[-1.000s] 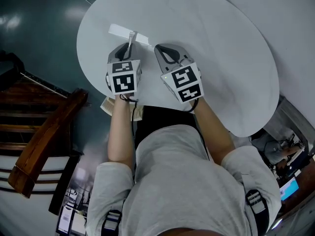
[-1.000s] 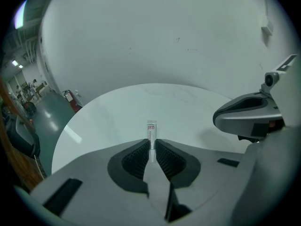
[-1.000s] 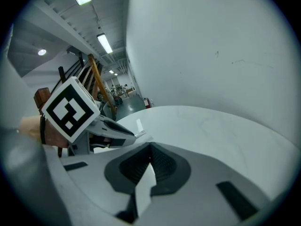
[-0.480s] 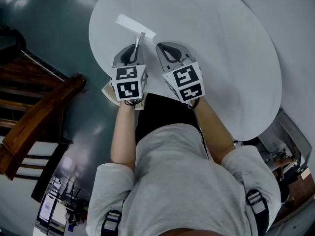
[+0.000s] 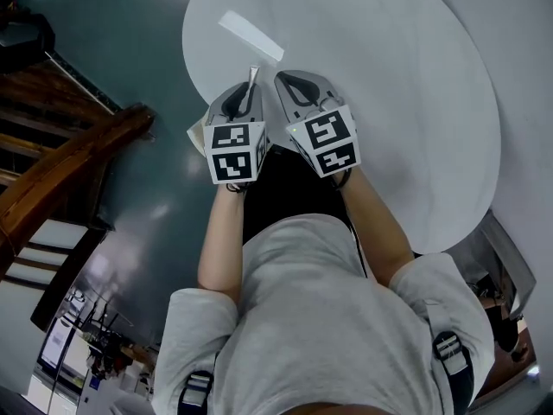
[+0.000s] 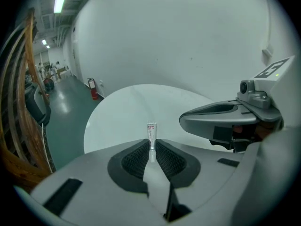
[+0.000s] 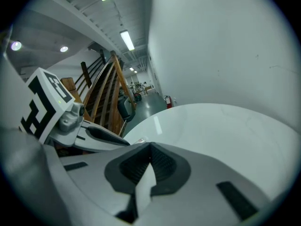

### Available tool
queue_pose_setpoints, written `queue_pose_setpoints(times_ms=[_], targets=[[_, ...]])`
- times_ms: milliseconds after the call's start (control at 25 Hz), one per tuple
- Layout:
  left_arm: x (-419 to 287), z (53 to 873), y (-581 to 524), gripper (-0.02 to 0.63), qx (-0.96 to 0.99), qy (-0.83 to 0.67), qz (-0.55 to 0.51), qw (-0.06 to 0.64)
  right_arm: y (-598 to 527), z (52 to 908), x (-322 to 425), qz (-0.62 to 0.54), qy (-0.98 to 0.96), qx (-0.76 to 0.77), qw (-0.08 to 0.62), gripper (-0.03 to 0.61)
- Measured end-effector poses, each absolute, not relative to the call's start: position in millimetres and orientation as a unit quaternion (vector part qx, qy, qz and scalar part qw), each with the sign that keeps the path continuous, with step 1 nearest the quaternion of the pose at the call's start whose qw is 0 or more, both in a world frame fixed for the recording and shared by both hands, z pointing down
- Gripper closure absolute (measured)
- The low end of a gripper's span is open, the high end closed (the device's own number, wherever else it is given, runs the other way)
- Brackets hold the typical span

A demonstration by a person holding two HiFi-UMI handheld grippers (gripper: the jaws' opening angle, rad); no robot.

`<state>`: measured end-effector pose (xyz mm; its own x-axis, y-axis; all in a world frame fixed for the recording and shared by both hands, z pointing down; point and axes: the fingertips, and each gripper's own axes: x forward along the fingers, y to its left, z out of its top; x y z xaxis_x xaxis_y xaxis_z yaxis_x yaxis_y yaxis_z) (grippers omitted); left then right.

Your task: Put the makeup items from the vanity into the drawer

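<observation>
While gripping the slim tube (image 6: 151, 132) in the left claw (image 6: 151, 144), draws back from the white strip (image 5: 251, 35) toward the bench (image 5: 415, 102) edge. Keeps the right claw (image 7: 150, 149) shut, empty. Probably heads for an unseen drawer.

From the head we look steeply down on the round white table (image 5: 415, 102), while our cameras on the left gripper (image 5: 251, 92) and right gripper (image 5: 291, 83) sit close behind their jaws, facing out low across that same tabletop toward the wall (image 6: 178, 41).
</observation>
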<state>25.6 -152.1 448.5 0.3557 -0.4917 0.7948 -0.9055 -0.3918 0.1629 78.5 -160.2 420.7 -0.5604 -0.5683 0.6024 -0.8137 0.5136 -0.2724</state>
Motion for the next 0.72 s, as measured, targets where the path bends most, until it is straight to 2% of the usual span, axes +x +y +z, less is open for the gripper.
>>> queue_pose_setpoints(times_ms=[720], targets=[[-75.4, 440.0, -89.9, 0.561, 0.733, -0.509, 0.302, 0.336, -112.3, 417.4, -39.8, 0.235, -0.878, 0.333, 0.252, 0.565]])
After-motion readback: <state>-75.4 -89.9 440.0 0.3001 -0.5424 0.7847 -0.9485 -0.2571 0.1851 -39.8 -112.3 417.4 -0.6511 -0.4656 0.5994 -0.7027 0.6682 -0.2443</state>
